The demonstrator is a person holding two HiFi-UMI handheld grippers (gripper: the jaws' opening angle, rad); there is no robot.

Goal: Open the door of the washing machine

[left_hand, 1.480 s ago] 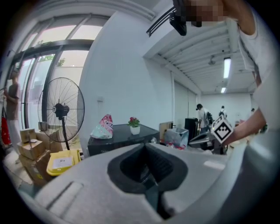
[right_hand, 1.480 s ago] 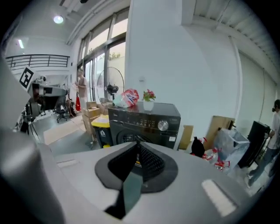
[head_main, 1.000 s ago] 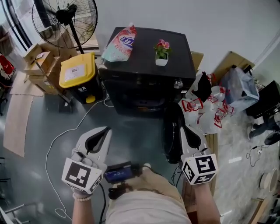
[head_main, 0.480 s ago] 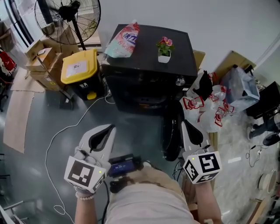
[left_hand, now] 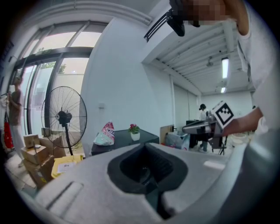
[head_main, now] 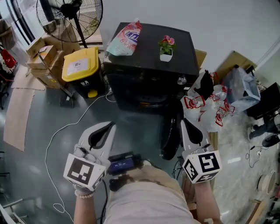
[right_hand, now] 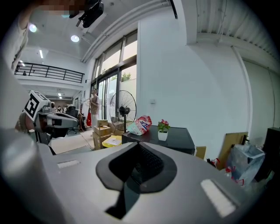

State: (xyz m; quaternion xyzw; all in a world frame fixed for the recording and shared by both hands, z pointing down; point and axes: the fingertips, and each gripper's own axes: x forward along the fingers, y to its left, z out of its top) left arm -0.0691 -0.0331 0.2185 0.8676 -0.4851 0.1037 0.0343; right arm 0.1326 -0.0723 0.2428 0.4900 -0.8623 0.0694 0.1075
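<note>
The black washing machine [head_main: 151, 52] stands ahead of me, with its round dark door [head_main: 170, 131] swung out toward me on the right side. My right gripper [head_main: 187, 127] is shut and holds nothing; it hangs just right of the door's edge. Whether it touches the door I cannot tell. My left gripper [head_main: 105, 129] is also shut and holds nothing, over the grey floor well left of the door. The left gripper view shows the machine's top [left_hand: 124, 139] beyond the shut left gripper [left_hand: 146, 175]. The right gripper view shows the machine [right_hand: 173, 135] past the shut right gripper [right_hand: 138, 168].
A detergent bag [head_main: 124, 37] and a small flower pot [head_main: 166, 48] sit on the machine. A yellow-lidded bin [head_main: 81, 65], cardboard boxes [head_main: 43, 57] and a standing fan [head_main: 70, 13] are to its left. Plastic bags [head_main: 203, 109] lie to its right. A white cable [head_main: 65, 135] runs across the floor.
The right gripper has lifted slightly beside the open door. The left gripper and the door have kept their places.
</note>
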